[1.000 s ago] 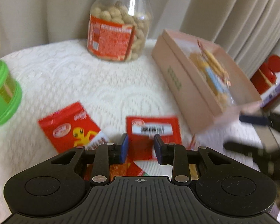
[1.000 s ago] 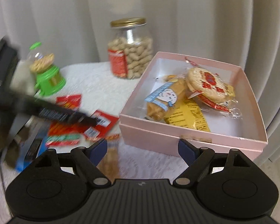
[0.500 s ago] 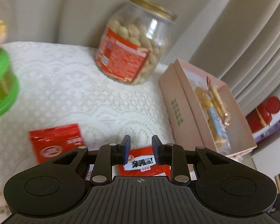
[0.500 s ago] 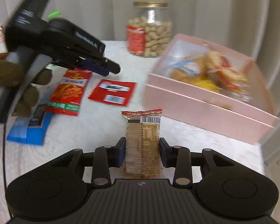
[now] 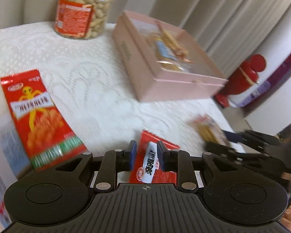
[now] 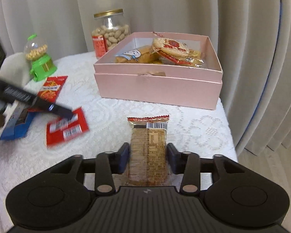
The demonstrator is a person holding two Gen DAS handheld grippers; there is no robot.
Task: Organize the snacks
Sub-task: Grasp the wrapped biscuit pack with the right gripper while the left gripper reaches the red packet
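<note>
Left hand-held gripper point(image 5: 145, 156) clamped on red snack packet point(image 5: 152, 163); pink box point(image 5: 164, 62) and peanut jar point(image 5: 81, 9) beyond on desk point(image 5: 99, 81).

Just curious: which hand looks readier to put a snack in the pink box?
Probably left: left tongs are shut on the red packet, while right tongs are opening around the brown packet.

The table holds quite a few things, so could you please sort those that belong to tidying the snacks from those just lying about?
Belongs to the job:
pink box
brown biscuit pack
small red packet
long red packet
left gripper
right gripper

Lying about:
peanut jar
green candy dispenser
blue carton
</note>
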